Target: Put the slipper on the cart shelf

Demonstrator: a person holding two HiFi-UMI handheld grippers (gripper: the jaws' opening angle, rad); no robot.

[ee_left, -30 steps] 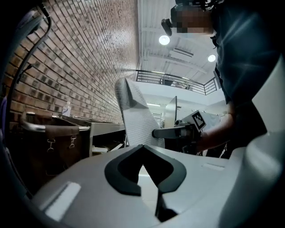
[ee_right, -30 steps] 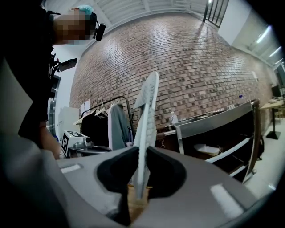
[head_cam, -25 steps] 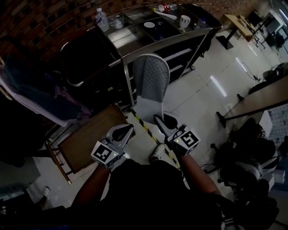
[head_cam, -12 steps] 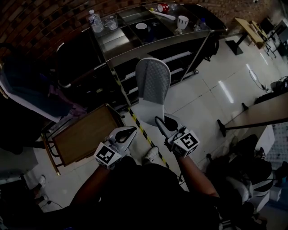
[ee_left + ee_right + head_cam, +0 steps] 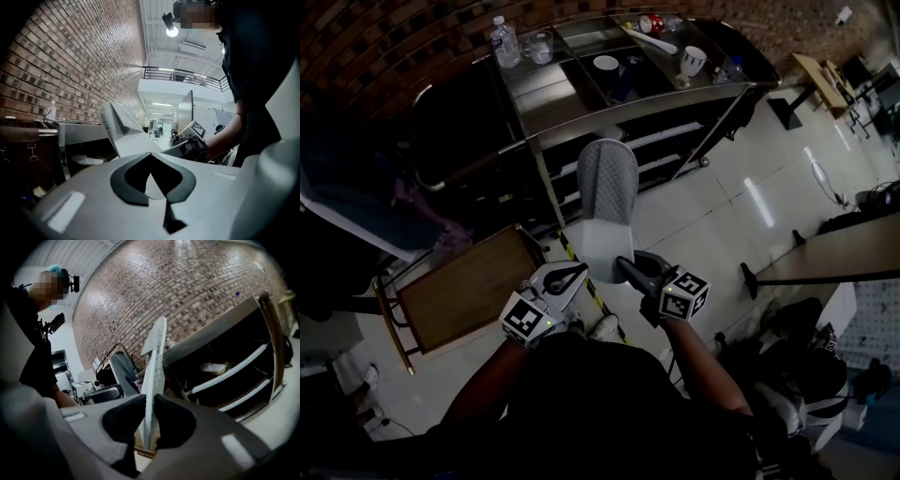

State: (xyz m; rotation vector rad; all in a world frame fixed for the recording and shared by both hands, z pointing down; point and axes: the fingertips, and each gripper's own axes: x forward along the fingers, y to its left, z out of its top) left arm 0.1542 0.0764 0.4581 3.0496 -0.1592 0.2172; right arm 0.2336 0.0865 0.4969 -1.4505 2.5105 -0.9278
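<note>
Grey quilted slipper [image 5: 606,202] hangs in the air in front of me, toe towards the steel cart [image 5: 609,120] and not yet on any shelf. My right gripper [image 5: 622,265] is clamped on its heel end, the sole edge-on between the pads. My left gripper [image 5: 578,273] has its jaws drawn together, tips just at the heel's edge

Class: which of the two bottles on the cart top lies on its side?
The red-labelled bottle toward the right end of the cart top; the clear bottle at its left corner stands upright.
</note>
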